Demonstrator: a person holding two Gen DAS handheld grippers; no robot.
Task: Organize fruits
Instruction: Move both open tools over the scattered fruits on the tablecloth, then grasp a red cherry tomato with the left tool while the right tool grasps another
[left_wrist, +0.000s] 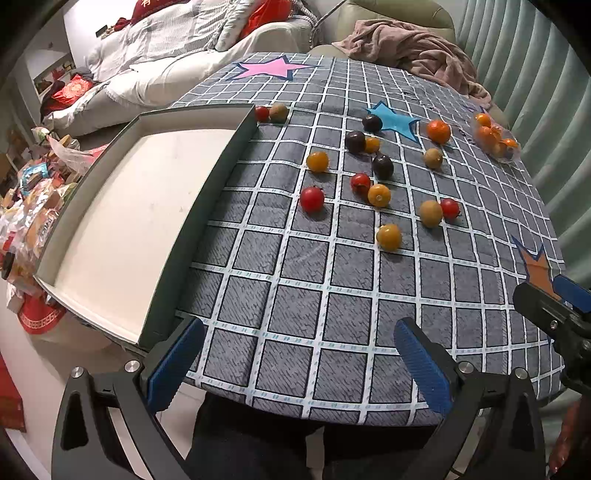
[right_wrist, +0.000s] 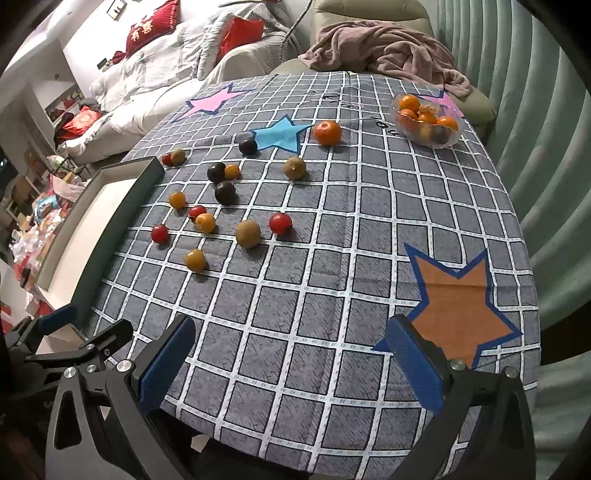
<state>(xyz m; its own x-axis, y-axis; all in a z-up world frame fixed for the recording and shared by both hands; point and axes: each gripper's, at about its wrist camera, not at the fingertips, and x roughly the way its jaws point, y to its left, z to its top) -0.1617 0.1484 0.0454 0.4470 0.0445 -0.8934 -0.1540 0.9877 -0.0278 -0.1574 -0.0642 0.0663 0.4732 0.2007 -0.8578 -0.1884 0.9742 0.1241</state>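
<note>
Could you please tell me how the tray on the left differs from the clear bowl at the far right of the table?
The tray is large, rectangular and opaque, with dark walls and a white floor; the clear bowl is small, rounded and see-through. The tray holds no fruit, while the bowl holds several mandarins. The tray overhangs the table's left edge; the bowl sits fully on the checked tablecloth. Both are open-topped containers.

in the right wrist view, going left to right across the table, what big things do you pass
tray → pink star → blue star → mandarin → fruit bowl → orange star
</note>
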